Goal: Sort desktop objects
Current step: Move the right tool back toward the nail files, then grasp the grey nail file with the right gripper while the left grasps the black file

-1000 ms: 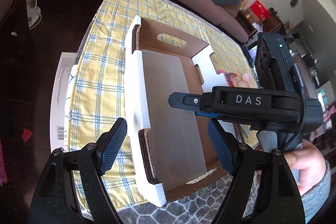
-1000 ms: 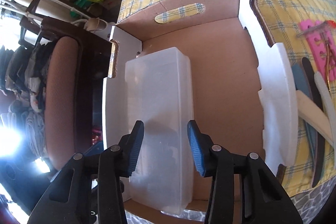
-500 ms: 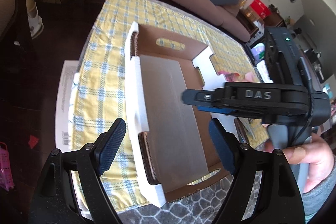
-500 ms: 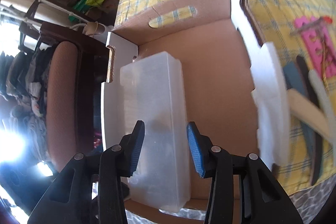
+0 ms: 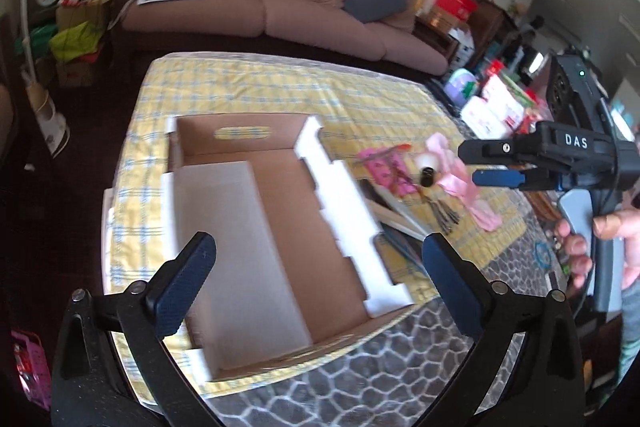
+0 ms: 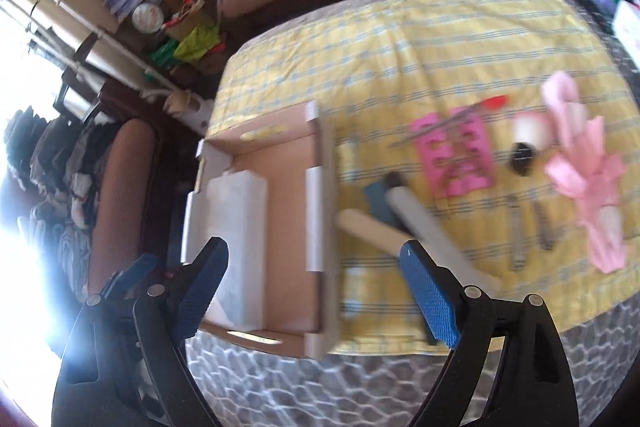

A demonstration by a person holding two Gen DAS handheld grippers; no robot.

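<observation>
You see a table's yellow plaid cloth (image 6: 420,39) bearing a cardboard tray (image 5: 296,227), nail files (image 6: 384,219) and a pink toe separator (image 6: 456,155).

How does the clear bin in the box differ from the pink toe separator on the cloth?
The clear bin is pale, translucent and box-shaped; the toe separator is flat, bright pink and notched. The bin sits inside the cardboard box; the separator lies outside it on the yellow cloth, with a thin tool across it. Neither is gripped.
</observation>
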